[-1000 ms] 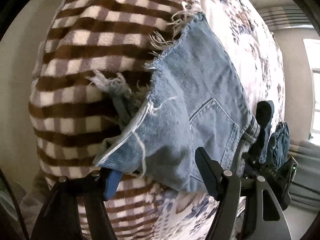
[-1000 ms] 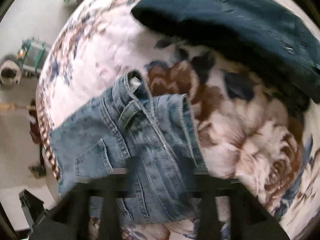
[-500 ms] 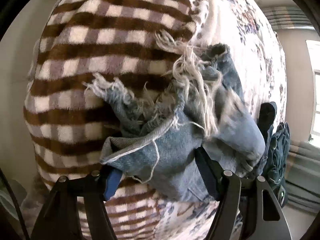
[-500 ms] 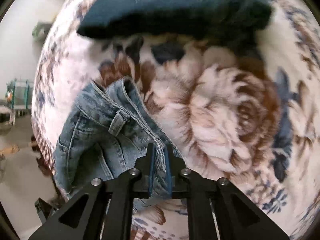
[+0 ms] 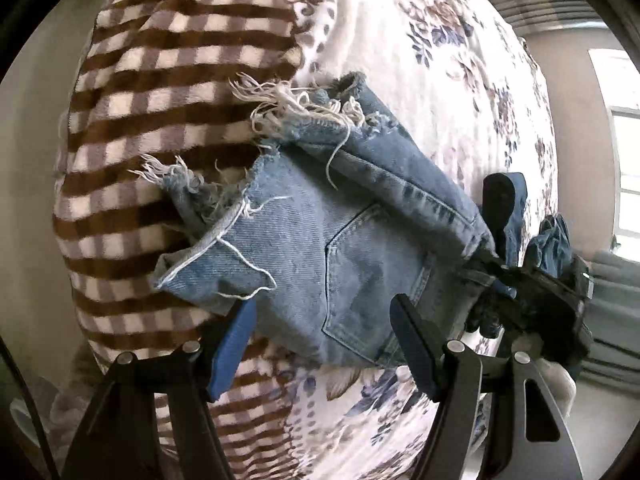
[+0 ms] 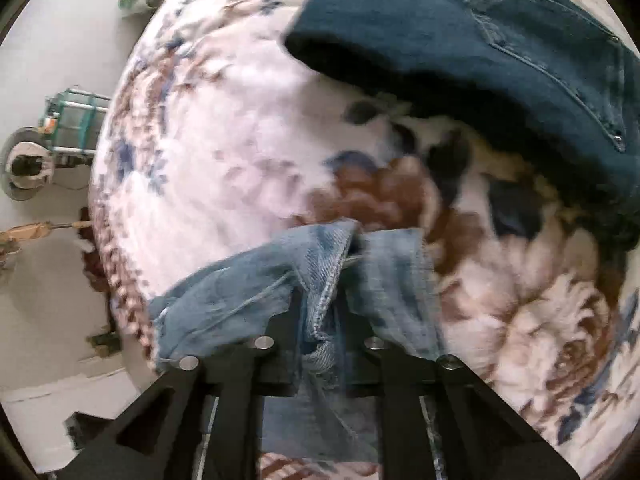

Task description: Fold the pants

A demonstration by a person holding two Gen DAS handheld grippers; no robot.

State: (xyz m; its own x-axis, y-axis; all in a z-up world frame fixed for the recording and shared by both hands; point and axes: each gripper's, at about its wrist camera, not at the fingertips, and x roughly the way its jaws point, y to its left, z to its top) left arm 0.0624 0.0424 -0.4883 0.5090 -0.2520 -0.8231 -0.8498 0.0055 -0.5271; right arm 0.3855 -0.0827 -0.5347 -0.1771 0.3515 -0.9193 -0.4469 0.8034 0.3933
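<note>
The light denim shorts (image 5: 340, 240) lie folded lengthwise on a bed, partly on the floral blanket (image 5: 440, 80) and partly on the brown checked blanket (image 5: 168, 80). Their frayed leg hems point away from the left gripper (image 5: 324, 340), and a back pocket faces up just ahead of its jaws. Those jaws stand wide apart, holding nothing, with the near edge of the shorts between the blue-padded finger and the black one. Beyond the right-hand finger, the right gripper (image 6: 320, 312) reaches in at the waistband end. In the right wrist view its jaws are narrow, pinching a bunched fold of the waistband, with denim spilling to both sides of them. Ahead and to the right of these jaws, dark teal jeans (image 6: 500, 60) lie on the floral blanket, well apart from the shorts.
</note>
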